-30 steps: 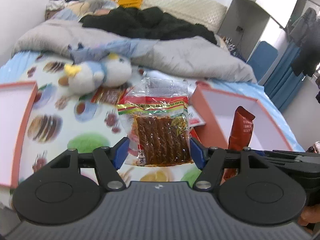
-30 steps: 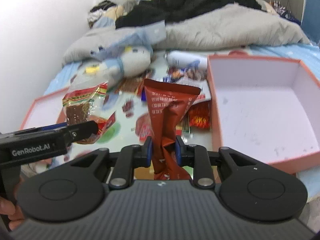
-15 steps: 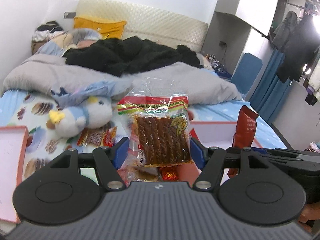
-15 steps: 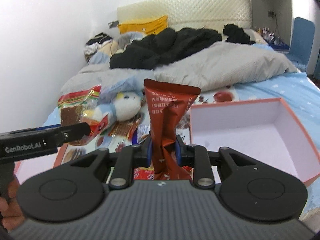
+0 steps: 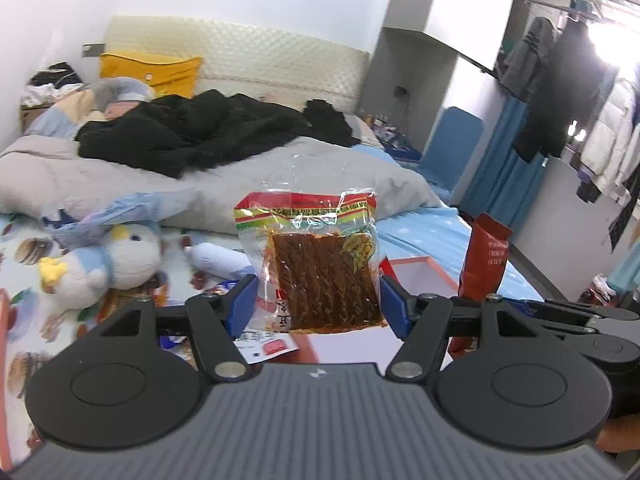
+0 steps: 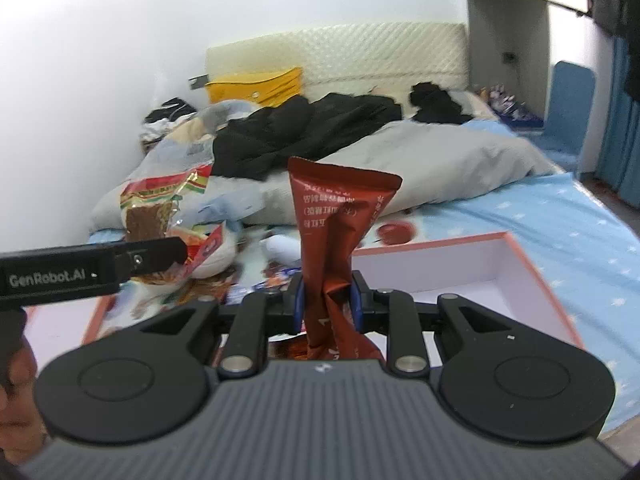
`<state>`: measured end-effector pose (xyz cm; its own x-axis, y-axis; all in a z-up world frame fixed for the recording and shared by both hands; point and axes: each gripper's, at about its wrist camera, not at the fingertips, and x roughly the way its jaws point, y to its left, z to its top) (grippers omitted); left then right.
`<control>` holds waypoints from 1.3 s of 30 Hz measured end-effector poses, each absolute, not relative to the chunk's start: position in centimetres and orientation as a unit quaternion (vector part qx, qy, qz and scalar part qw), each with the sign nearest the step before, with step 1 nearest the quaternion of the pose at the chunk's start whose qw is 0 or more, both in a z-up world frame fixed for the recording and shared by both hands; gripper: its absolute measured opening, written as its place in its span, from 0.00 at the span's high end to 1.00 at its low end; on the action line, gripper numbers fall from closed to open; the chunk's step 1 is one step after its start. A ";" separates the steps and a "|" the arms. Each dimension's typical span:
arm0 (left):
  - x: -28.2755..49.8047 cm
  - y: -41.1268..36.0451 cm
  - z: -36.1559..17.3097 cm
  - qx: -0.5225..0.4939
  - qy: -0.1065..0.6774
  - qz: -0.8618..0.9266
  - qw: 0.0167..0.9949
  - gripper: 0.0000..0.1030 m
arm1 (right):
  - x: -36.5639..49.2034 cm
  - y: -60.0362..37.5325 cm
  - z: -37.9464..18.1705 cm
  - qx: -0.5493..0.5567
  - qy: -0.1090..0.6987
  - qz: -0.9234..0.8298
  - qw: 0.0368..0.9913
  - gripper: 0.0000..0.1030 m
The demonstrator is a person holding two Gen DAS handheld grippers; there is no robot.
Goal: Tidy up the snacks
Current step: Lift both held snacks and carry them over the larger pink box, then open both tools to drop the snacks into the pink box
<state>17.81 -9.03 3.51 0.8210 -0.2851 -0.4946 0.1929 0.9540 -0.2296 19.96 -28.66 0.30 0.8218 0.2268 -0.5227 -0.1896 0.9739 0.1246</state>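
My left gripper (image 5: pixel 318 300) is shut on a clear packet of brown spicy strips (image 5: pixel 320 264) with a red and green band on top, held upright above the bed. My right gripper (image 6: pixel 328 300) is shut on a crumpled dark red snack pouch (image 6: pixel 336 232), also upright. The pouch (image 5: pixel 486 256) shows at the right of the left wrist view, and the strip packet (image 6: pixel 154 212) at the left of the right wrist view. An orange-rimmed box with a white inside (image 6: pixel 520 256) lies on the bed below and right of the pouch.
More snack packets (image 5: pixel 264 344) and a white bottle (image 5: pixel 216 256) lie on the printed sheet beside a plush penguin (image 5: pixel 108 260). A second orange-rimmed box (image 6: pixel 60 320) sits at the left. A grey duvet (image 5: pixel 100 172) and black clothes (image 5: pixel 200 136) fill the far bed.
Both grippers have risen with their packets and tilted up, so the bed and boxes sank in view and more of the headboard and room shows. Neither grip has changed.
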 end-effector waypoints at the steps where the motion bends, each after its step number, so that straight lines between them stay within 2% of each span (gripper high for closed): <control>1: 18.1 -9.7 3.5 -0.083 0.273 -0.130 0.950 0.32 | 20.0 -29.2 0.2 0.035 0.279 0.106 0.954 0.75; 11: 23.1 -16.1 0.5 -0.049 0.321 -0.170 0.930 0.32 | 22.0 -34.6 -2.9 0.064 0.309 0.055 0.947 0.75; 29: 33.4 -22.1 -10.3 -0.007 0.442 -0.193 0.876 0.32 | 29.0 -38.6 -13.0 0.097 0.418 0.033 0.903 0.75; 35: 34.3 -22.5 -11.7 0.001 0.456 -0.193 0.869 0.29 | 30.2 -39.2 -15.2 0.108 0.438 0.029 0.892 0.74; 39: 33.7 -22.5 -11.3 0.014 0.458 -0.187 0.869 0.20 | 30.3 -39.2 -15.2 0.113 0.442 0.018 0.890 0.69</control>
